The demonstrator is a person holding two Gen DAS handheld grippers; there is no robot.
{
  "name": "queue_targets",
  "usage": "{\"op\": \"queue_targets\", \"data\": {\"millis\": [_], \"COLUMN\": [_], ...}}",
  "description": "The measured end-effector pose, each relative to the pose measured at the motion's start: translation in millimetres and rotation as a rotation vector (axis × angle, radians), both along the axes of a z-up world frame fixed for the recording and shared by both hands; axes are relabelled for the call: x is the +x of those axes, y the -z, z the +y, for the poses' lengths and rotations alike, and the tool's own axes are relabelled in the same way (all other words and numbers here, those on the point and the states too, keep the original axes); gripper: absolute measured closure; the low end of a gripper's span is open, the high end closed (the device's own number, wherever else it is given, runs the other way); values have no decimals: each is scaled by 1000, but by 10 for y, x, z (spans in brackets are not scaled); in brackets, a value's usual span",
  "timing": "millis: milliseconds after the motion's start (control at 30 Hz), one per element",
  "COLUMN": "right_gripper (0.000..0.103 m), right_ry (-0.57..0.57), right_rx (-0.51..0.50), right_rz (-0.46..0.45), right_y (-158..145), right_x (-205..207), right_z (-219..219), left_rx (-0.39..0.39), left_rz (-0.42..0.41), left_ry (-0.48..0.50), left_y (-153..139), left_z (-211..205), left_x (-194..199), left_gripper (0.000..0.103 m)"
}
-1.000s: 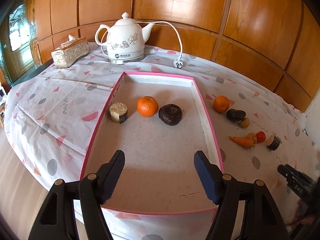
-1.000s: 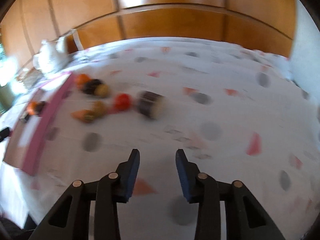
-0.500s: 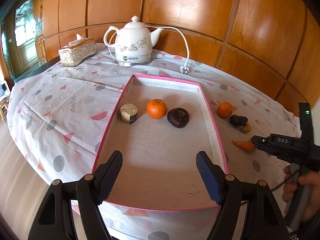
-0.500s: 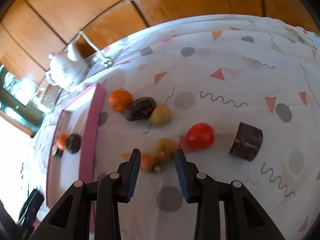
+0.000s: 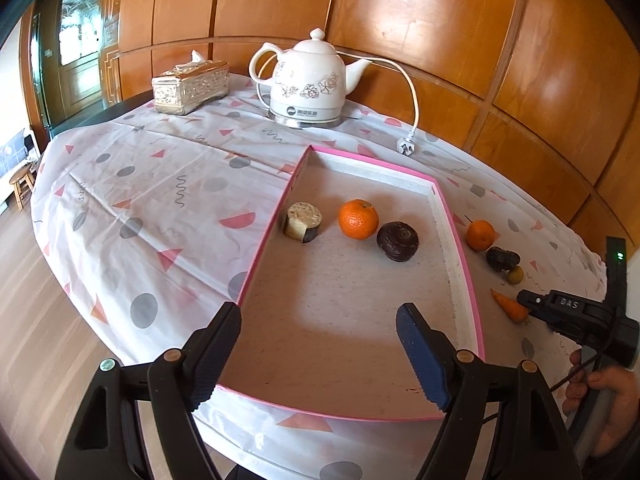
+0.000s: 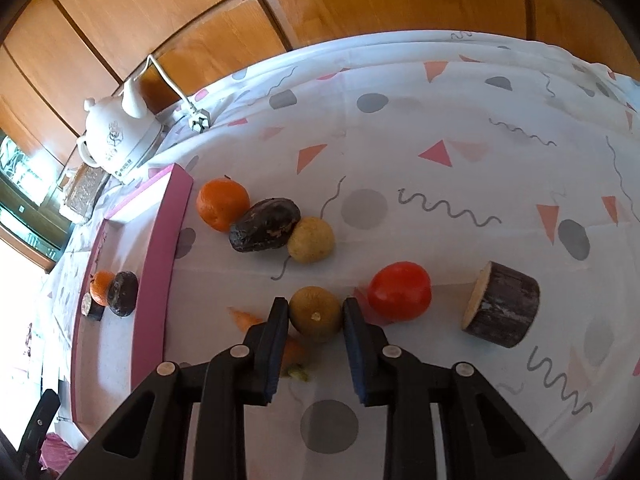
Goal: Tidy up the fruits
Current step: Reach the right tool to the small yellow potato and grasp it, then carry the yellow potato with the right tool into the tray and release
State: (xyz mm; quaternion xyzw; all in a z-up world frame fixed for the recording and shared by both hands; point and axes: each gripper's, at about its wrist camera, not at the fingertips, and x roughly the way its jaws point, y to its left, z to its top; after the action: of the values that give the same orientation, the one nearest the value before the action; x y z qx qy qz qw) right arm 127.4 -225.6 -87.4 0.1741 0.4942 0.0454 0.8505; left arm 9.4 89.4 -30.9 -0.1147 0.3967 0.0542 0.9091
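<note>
My right gripper (image 6: pixel 315 305) is shut on a small brownish-yellow round fruit (image 6: pixel 316 316) that rests on the tablecloth. Around it lie a carrot (image 6: pixel 244 317), a red tomato (image 6: pixel 400 291), a bark-covered log slice (image 6: pixel 500 310), a yellow fruit (image 6: pixel 311 239), a dark wrinkled fruit (image 6: pixel 265 225) and an orange (image 6: pixel 223 204). My left gripper (image 5: pixel 318 312) hovers over the near end of the pink-rimmed tray (image 5: pixel 464 264), its jaws opening with nothing between them. In the tray sit an orange (image 5: pixel 358 219), a dark round fruit (image 5: pixel 397 241) and a log slice (image 5: pixel 304 221).
A white kettle (image 5: pixel 308 84) with its cord and plug (image 5: pixel 405 146) stands at the back, with a gold tissue box (image 5: pixel 191 86) to its left. Wood panelling closes off the table's far side. A person's hand (image 5: pixel 608 392) holds the right gripper.
My right gripper swung over to the fruit cluster and closed around the brownish-yellow fruit. My left gripper's jaws spread a little wider as it shifted over the tray.
</note>
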Motion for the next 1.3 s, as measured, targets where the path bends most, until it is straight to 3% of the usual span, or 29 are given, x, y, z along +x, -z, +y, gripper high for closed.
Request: {"op": "queue_targets", "data": {"millis": [233,467,633,833,1300], "right_gripper": [75,75,75,75,74], "right_ry": [-38,-215,-360,-455,-544], "right_rx": [-30,-54,-61,-49,-98], "right_rz": [-111,-184,-194,-182,-156], "right_y": [-292,-506,-537,-529,-511], "right_x": [-201,-354,-453,-507,-309], "right_z": [26,411,805,1097,1592], "left_rx": [6,1,-1,-17,-50], "left_rz": [-7,-10,-13,-23,-35], "left_ry": [9,6,1,-29,-97], "left_y": [-26,-35,-40,-50,-52], "left_z": [-41,-48,-43,35,230], "left_x": [-19,-21,-23,-35,-75], "left_gripper": [22,22,22,22,22]}}
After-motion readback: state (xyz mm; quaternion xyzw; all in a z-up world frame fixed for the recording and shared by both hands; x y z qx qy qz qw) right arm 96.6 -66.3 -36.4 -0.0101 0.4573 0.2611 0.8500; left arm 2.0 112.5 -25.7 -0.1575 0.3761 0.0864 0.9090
